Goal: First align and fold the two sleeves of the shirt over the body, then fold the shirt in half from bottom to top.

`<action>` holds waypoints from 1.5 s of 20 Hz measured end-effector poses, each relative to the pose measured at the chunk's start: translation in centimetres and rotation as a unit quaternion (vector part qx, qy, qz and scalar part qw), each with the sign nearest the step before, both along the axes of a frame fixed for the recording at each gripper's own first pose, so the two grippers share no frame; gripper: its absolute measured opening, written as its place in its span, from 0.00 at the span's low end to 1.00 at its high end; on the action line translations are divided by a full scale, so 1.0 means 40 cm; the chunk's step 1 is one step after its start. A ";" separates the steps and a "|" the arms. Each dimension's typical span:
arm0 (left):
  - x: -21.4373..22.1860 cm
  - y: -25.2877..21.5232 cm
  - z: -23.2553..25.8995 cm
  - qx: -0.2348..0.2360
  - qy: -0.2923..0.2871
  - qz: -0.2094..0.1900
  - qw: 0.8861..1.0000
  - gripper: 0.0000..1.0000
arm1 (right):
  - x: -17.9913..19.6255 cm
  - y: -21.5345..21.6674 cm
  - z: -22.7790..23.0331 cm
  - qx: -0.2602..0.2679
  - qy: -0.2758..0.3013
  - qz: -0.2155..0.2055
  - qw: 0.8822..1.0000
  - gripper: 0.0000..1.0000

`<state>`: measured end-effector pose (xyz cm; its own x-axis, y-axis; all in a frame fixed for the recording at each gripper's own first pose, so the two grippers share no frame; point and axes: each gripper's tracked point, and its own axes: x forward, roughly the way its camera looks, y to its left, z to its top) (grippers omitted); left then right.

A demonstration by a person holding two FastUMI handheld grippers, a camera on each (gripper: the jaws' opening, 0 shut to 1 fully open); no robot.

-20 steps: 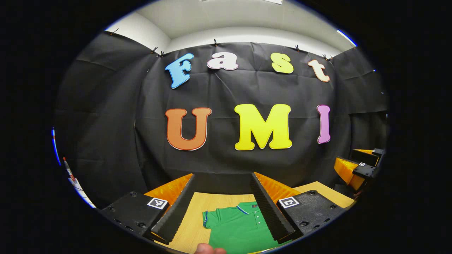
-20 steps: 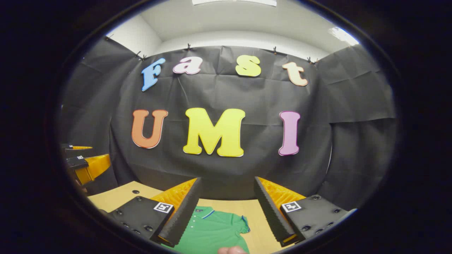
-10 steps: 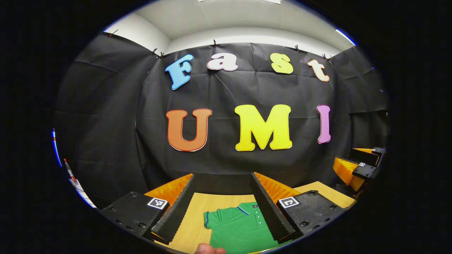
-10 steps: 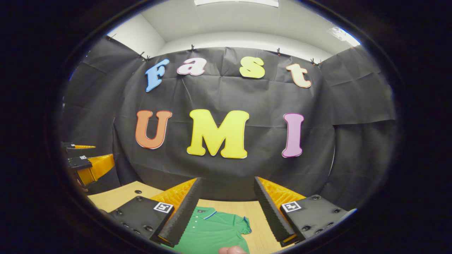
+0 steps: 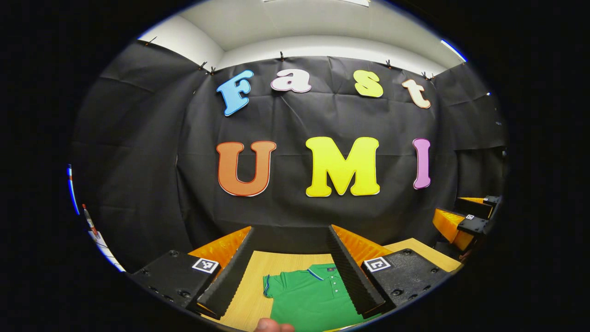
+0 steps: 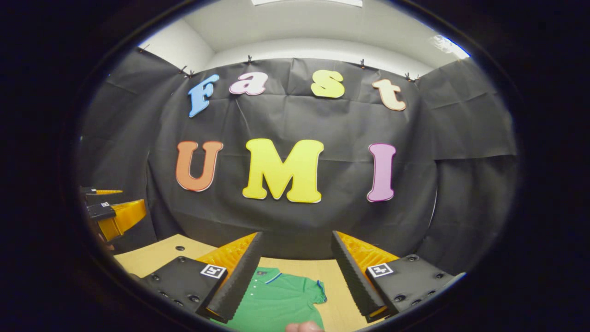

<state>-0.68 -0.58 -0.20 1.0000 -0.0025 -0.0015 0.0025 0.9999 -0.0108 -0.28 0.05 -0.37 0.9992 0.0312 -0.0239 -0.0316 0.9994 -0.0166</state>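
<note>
A green polo shirt (image 5: 311, 297) with a blue-edged collar lies flat on the wooden table (image 5: 258, 269), collar toward the far wall. Its left short sleeve (image 5: 272, 286) spreads out in the left gripper view. In the right gripper view the same shirt (image 6: 276, 299) shows its right sleeve (image 6: 318, 291). My left gripper (image 5: 289, 237) hangs open above the shirt, holding nothing. My right gripper (image 6: 295, 242) is open too, above the shirt's right half. The right gripper (image 5: 465, 221) also appears far right in the left gripper view, and the left gripper (image 6: 113, 214) far left in the right gripper view.
The black cloth wall (image 5: 322, 120) stands just behind the table's far edge. A fingertip (image 5: 272, 325) shows at the bottom of the left gripper view, another fingertip (image 6: 302, 326) at the bottom of the right gripper view. Bare wood (image 6: 152, 253) lies left of the shirt.
Both views have only shifted slightly; the grippers stay open and the shirt has not moved.
</note>
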 end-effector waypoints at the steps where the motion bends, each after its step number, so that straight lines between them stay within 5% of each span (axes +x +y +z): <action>1: 0.000 -0.004 -0.004 0.000 0.002 -0.002 1.000 0.98 | 0.000 -0.003 -0.004 -0.001 0.003 0.002 1.000 0.93; 14: -0.001 -0.106 -0.114 0.006 0.057 -0.044 0.997 0.99 | 0.047 -0.105 -0.197 -0.019 0.117 0.004 0.993 0.95; 22: 0.003 -0.106 -0.176 0.007 0.106 -0.025 0.994 0.99 | 0.205 -0.194 -0.385 -0.015 0.200 0.018 0.979 0.95; 30: 0.017 -0.064 -0.200 0.019 0.122 0.014 0.992 0.99 | 0.375 -0.216 -0.657 -0.032 0.296 0.037 0.954 0.95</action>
